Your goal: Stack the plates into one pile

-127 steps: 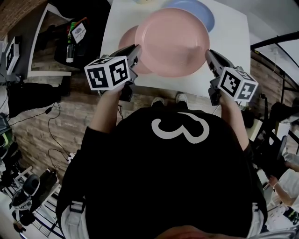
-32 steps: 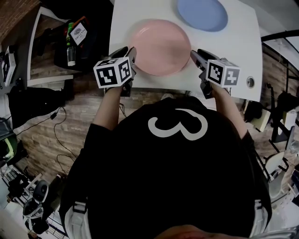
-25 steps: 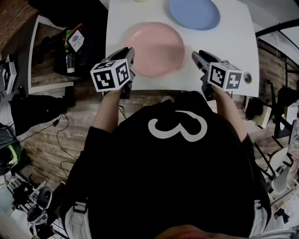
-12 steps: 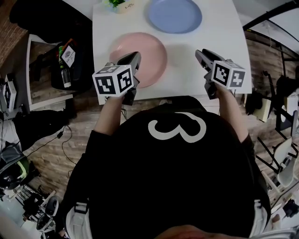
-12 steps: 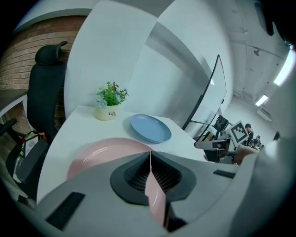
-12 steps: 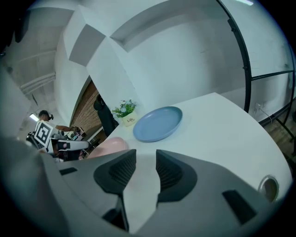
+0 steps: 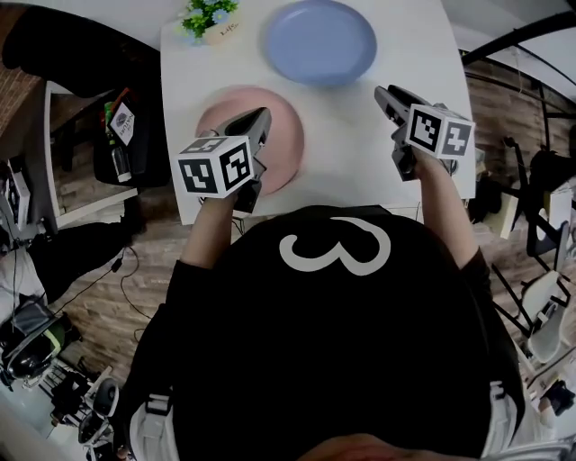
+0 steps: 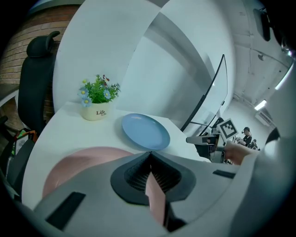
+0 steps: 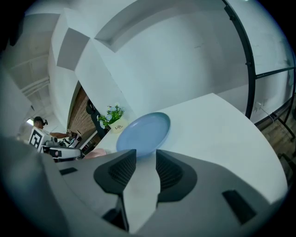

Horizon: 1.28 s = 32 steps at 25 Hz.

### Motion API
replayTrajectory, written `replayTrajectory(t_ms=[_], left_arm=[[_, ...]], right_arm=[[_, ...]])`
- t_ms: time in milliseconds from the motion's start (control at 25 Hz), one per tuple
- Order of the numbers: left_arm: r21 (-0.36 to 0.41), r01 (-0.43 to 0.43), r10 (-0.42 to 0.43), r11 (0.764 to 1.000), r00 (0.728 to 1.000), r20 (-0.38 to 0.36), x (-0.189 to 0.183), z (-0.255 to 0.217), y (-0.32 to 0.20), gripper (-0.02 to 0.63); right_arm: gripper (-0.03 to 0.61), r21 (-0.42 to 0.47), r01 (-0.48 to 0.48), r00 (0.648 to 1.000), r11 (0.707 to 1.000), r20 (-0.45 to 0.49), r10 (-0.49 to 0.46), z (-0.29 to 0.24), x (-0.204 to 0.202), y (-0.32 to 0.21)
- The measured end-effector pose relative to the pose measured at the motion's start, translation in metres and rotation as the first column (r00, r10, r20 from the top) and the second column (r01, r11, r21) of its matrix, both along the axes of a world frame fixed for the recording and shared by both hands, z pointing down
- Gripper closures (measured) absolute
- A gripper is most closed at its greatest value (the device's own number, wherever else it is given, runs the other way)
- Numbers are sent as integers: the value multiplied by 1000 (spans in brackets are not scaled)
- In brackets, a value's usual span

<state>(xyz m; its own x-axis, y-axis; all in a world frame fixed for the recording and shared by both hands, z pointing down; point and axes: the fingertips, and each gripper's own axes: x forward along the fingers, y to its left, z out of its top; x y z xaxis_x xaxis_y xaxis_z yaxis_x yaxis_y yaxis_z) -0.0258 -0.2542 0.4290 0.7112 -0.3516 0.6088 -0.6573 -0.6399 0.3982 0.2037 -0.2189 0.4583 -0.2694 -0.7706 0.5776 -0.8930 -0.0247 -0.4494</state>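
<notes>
A pink plate (image 7: 279, 149) lies near the front left of the white table (image 7: 423, 171), and it shows low on the left in the left gripper view (image 8: 78, 164). A blue plate (image 7: 319, 42) lies farther back, ahead of both sets of jaws (image 8: 145, 132) (image 9: 143, 132). My left gripper (image 7: 261, 115) (image 8: 151, 155) hangs over the pink plate. Its jaws have just been closing and are shut with nothing between them; only the pink plate shows through the slit below. My right gripper (image 7: 382, 90) (image 9: 145, 155) is open and empty over bare table, right of the blue plate.
A small pot of flowers (image 7: 209, 20) (image 8: 96, 111) stands at the table's back left. A black chair (image 8: 37, 69) and a cluttered shelf (image 7: 117, 135) are left of the table. Black metal bars (image 7: 513, 36) run along its right side.
Earlier both grippers held a pink plate and then flanked it on the table. Both have left it: the left now sits over the plate with its jaws closed, and the right has moved right toward the blue plate.
</notes>
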Motion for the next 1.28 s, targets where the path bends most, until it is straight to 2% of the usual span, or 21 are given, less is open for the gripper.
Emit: replayTrajectory(t_ms=[160, 480, 640, 800, 1280], left_arm=[[-16, 18, -18, 1000, 1000, 19, 5, 6, -12, 597], [-40, 66, -64, 997, 997, 44, 3, 17, -17, 597], [-52, 84, -81, 995, 995, 57, -3, 22, -27, 597], [-55, 101, -97, 993, 993, 72, -4, 26, -25, 597], [-83, 132, -126, 988, 989, 80, -12, 41, -36, 597]], right_arm=[[430, -13, 16, 999, 1000, -42, -17, 5, 17, -23], [436, -41, 5, 1000, 999, -13, -6, 24, 38, -57], [436, -65, 4, 999, 998, -41, -7, 37, 42, -76], [436, -87, -33, 999, 996, -43, 29, 48, 53, -83], [463, -151, -78, 992, 985, 83, 91, 70, 43, -106]])
